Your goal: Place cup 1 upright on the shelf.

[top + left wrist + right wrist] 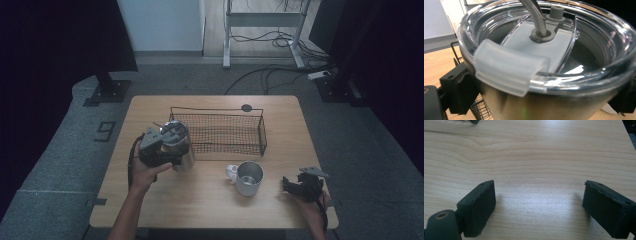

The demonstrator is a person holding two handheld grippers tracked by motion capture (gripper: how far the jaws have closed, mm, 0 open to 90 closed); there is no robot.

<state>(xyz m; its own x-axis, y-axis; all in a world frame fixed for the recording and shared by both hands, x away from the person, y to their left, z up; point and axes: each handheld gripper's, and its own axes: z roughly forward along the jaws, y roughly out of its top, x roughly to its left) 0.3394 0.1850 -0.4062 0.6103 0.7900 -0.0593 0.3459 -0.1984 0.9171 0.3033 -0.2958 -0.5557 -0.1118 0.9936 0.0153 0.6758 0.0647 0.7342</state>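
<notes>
A steel tumbler (181, 146) with a clear lid and a metal straw stands at the left of the wooden table (210, 200), just in front of the wire basket's left end. My left gripper (167, 150) is shut on the tumbler (544, 100); its black jaws press both sides of the body below the clear lid (549, 50). A steel mug (248, 177) with a white handle stands empty at the middle front. My right gripper (290, 184) rests low at the front right, open, with bare wood between its jaws (539, 205).
A black wire basket (220, 131) sits empty at the back middle of the table. A small dark round disc (246, 107) lies by the far edge. Beyond the table are a desk frame and loose cables (280, 40) on the floor.
</notes>
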